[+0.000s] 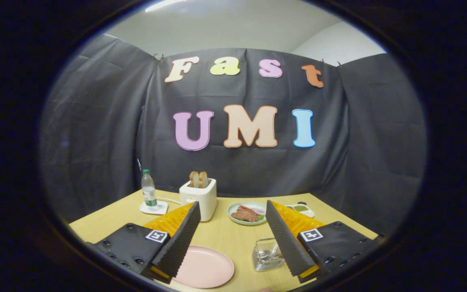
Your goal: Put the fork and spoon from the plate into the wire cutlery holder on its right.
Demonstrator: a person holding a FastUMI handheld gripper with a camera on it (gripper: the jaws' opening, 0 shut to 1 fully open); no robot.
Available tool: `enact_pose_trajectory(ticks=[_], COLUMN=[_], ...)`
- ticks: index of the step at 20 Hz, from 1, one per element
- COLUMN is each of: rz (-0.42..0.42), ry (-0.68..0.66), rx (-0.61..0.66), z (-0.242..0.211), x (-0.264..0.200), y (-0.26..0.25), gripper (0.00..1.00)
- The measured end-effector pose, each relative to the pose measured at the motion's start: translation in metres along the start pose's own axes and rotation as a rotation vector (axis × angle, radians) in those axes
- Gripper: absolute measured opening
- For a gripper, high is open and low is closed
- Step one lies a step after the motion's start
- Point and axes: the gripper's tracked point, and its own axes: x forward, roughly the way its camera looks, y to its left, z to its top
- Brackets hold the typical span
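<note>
Smooth matt plate (205,267), seemingly plastic; wood-look table (225,235).

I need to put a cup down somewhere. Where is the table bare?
Bare wood lies between the open hand-held gripper fingers: ahead of the pink plate and wire holder, short of the toaster and food plate. The back is crowded: bottle, toaster, food plate.

Bare table (233,235) between spread fingers (185,239)

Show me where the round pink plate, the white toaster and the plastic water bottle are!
Round pink plate (207,267): gripper view, bare middle.
White toaster (198,198): gripper view, front wall.
Plastic water bottle (149,190): gripper view, clear body.
</note>
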Motion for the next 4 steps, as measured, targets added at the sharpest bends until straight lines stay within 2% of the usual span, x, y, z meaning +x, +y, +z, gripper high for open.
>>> enact_pose_trajectory(ticks=[4], rz=[0.005], ry=[-0.01], rx=[-0.021], z=[0.0036], x=[0.0018], y=[-0.0042], gripper=[1.0])
